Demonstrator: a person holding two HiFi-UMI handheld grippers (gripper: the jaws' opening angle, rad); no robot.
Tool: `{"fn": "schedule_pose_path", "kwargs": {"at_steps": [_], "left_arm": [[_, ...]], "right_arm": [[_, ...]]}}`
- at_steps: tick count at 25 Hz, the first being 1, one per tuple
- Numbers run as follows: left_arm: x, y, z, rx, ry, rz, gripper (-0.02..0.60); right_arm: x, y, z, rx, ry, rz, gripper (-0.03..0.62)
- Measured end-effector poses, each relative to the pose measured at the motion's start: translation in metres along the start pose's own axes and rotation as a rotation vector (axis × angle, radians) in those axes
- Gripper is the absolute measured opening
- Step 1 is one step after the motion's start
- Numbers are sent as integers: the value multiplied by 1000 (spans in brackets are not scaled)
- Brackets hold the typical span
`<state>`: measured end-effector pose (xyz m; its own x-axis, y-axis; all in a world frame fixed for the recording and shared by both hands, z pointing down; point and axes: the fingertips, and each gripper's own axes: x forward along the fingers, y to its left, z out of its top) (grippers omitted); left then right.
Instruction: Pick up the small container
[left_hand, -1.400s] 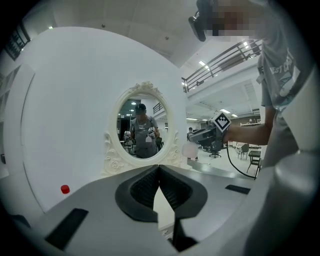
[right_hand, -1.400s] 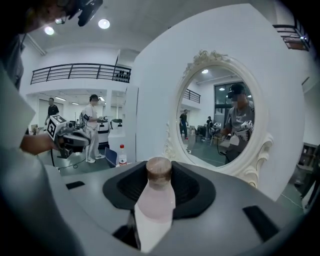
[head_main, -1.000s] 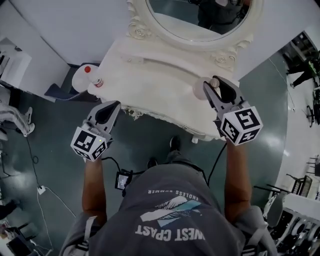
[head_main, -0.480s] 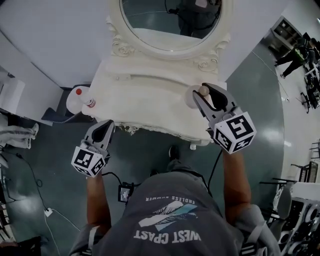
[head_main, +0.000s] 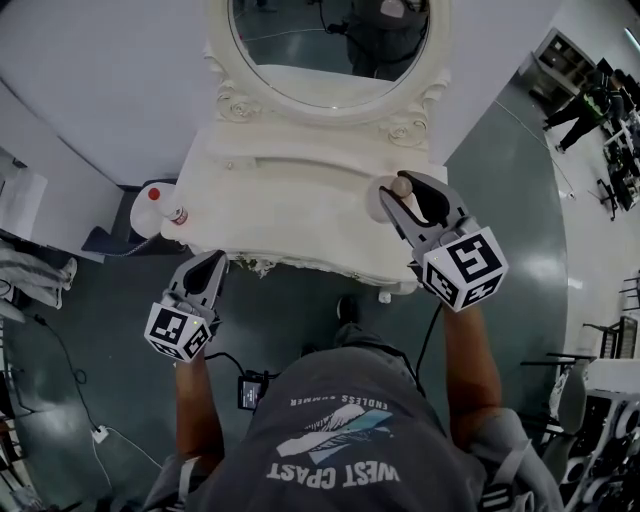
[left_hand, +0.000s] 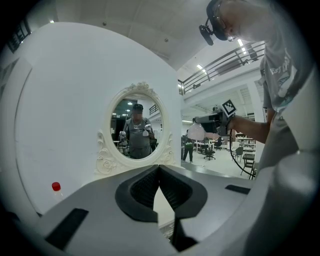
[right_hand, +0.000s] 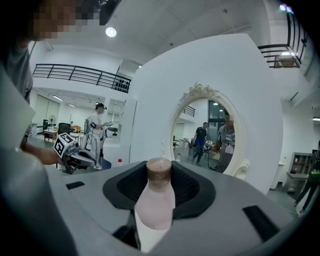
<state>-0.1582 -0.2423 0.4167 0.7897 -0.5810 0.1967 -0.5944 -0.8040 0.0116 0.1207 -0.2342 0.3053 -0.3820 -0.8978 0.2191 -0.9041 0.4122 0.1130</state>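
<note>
The small container is a white bottle (right_hand: 154, 202) with a brownish cap (head_main: 401, 186). It stands upright between the jaws of my right gripper (head_main: 405, 200), which is shut on it above the right end of the white vanity table (head_main: 290, 205). In the left gripper view the bottle (left_hand: 196, 132) hangs in the air in that gripper. My left gripper (head_main: 212, 262) is shut with nothing in it, its fingertips meeting, and it hovers just off the table's front left edge. The right gripper view shows it at the left (right_hand: 75, 156).
An oval mirror (head_main: 330, 40) in an ornate white frame rises at the back of the table against a white wall. A clear bottle with a red cap (head_main: 160, 205) stands beside the table's left end. Dark green floor lies below, with a cable and small device (head_main: 250, 390).
My right gripper has risen a little with the bottle still in it. The left gripper has stayed about where it was.
</note>
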Motion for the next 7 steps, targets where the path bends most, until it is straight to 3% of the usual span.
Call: {"fn": "schedule_pose_path", "kwargs": {"at_steps": [7], "left_arm": [[1, 3, -4, -5, 1, 2, 17]], "right_arm": [[5, -2, -6, 7, 10, -5, 166]]}}
